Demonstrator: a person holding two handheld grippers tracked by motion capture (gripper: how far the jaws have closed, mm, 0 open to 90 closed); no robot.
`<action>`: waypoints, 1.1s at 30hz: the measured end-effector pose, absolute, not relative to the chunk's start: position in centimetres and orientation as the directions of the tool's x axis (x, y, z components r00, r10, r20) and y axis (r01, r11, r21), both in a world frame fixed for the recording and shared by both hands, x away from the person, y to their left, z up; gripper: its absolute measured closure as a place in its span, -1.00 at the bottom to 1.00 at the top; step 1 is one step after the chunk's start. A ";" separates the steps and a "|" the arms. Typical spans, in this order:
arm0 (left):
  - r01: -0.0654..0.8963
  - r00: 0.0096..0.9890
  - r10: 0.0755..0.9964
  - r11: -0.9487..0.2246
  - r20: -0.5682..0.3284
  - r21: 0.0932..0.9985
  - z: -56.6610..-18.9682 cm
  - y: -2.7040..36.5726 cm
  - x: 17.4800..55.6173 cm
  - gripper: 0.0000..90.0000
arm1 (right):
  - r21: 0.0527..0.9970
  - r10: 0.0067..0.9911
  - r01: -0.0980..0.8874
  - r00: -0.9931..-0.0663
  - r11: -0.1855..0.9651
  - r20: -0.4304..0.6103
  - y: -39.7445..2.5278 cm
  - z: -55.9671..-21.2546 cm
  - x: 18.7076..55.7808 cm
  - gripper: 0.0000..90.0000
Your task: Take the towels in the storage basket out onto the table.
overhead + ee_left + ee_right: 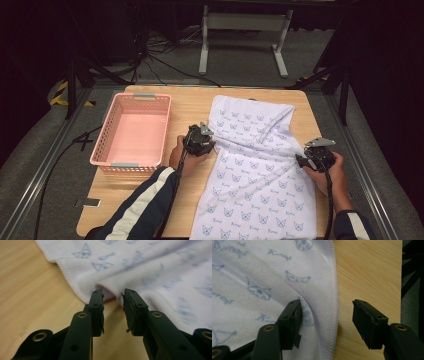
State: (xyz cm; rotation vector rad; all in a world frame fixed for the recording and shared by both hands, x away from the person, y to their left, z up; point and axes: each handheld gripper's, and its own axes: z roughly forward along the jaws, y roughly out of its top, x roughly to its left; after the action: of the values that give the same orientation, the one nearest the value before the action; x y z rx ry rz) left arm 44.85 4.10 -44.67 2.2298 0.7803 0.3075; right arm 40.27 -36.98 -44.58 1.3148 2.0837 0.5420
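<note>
A white towel (255, 170) printed with small blue cat faces lies spread on the right half of the wooden table (190, 102), its far part creased. My left gripper (212, 141) sits at the towel's left edge; in the left gripper view its jaws (113, 296) stand a little apart, with the bunched hem of the towel (140, 272) right at their tips. My right gripper (301, 159) is at the towel's right edge. It (325, 306) is open wide and straddles the stitched hem, one jaw pressing on the towel (257, 277), the other over bare wood.
An empty pink plastic basket (102, 135) stands on the table's left side, beside my left hand. Bare wood (367, 270) runs in a narrow strip right of the towel to the table edge. Cables and a metal stand are on the floor beyond.
</note>
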 end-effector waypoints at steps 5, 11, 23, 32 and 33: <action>0.378 0.858 0.514 -0.608 -0.017 0.698 -44.5 5.0 40.4 0.50 | 0.666 0.909 0.623 -0.339 0.410 -0.243 -37.1 -43.6 38.8 -0.03; 0.378 0.887 0.459 -0.650 -0.056 0.660 -45.6 5.4 37.4 0.47 | 0.676 0.884 0.595 -0.424 0.435 -0.196 -35.6 -43.5 37.2 -0.03; 0.338 0.907 0.421 -0.699 -0.019 0.630 -46.0 6.3 33.8 0.47 | 0.623 0.834 0.585 -0.506 0.519 -0.220 -34.2 -44.8 36.3 -0.11; 0.278 0.949 0.308 -0.737 -0.061 0.616 -45.9 6.2 31.8 0.84 | 0.585 0.901 0.686 -0.362 0.432 -0.240 -37.7 -44.3 36.3 -0.09; 0.264 0.956 0.287 -0.742 -0.064 0.617 -45.8 6.1 31.4 0.87 | 0.587 0.899 0.683 -0.365 0.435 -0.241 -37.6 -44.3 36.3 -0.05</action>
State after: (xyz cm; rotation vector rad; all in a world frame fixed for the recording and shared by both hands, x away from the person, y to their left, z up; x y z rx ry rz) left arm 31.43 6.11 -45.85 2.4431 0.3869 0.0461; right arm 36.35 -37.64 -44.30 1.3278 2.1592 0.5340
